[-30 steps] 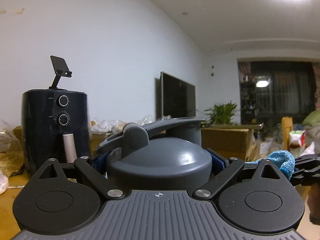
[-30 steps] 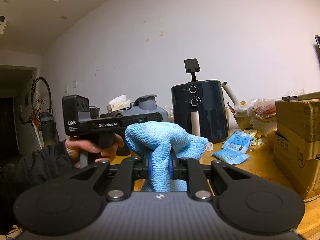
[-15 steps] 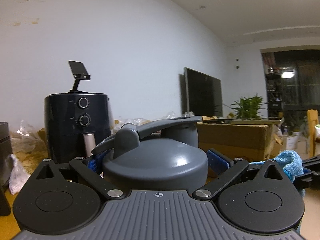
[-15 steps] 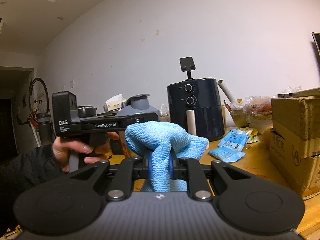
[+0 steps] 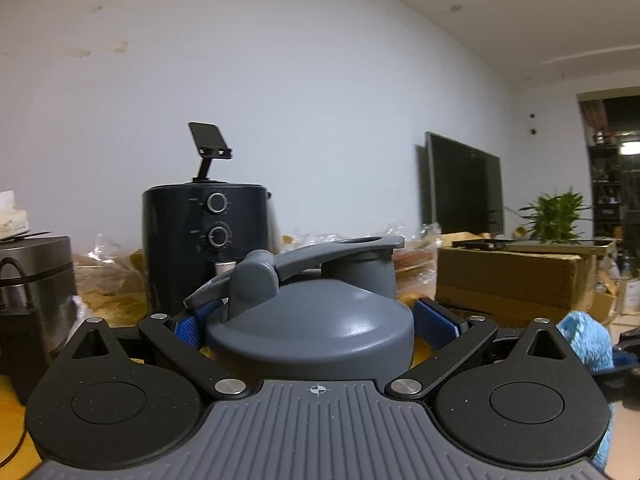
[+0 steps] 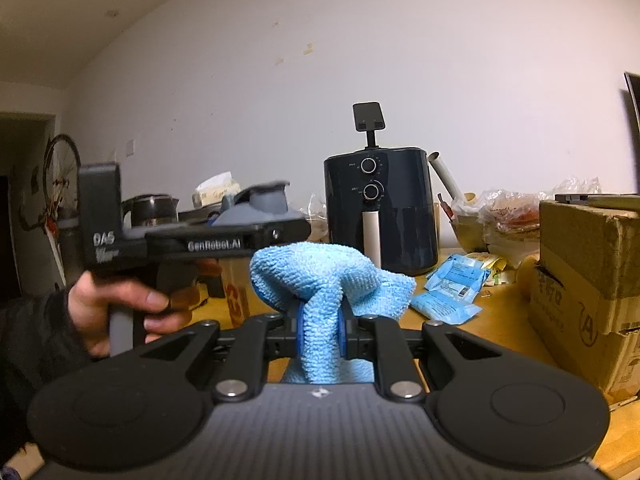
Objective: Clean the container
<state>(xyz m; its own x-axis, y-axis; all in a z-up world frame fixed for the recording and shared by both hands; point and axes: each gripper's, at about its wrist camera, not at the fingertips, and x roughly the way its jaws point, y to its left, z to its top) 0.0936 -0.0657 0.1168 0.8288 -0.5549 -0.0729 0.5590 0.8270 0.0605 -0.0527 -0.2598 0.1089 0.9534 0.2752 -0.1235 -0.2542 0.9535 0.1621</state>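
Left grip: we hold the container (image 5: 316, 320) clamped between the blue pads (image 5: 434, 322) of the left gripper (image 5: 316, 326); its grey domed lid fills the space just ahead of the fingers.
Right grip: we keep the right gripper (image 6: 320, 330) clenched on the cloth (image 6: 324, 280), which bunches up above the pads and hangs below them.
Key relation: from the right fingers, the container (image 6: 260, 206) lies ahead and to the left, a little above the cloth; from the left fingers, the cloth (image 5: 586, 338) sits off to the right and near, not touching the lid.
Axis: we judge the container upright, its long axis vertical, spout and flip cap pointing away from the left fingers.
Nearer hand: the right one carries the cloth, so we judge the wipe is its job; the left hand (image 6: 116, 308) only steadies.
Next move: we judge the cloth must travel left and slightly up to meet the lid or wall.
Surface: a wooden table (image 6: 504, 312) lies below and beyond both grippers.
Beyond the fingers: an air fryer (image 6: 380, 212) stands past the cloth, blue packets (image 6: 452, 284) to its right, a box (image 6: 592, 280) further right.
Room: a white wall backs the table; a screen (image 5: 464, 188) and plant (image 5: 556, 216) stand to the far right of the left fingers.
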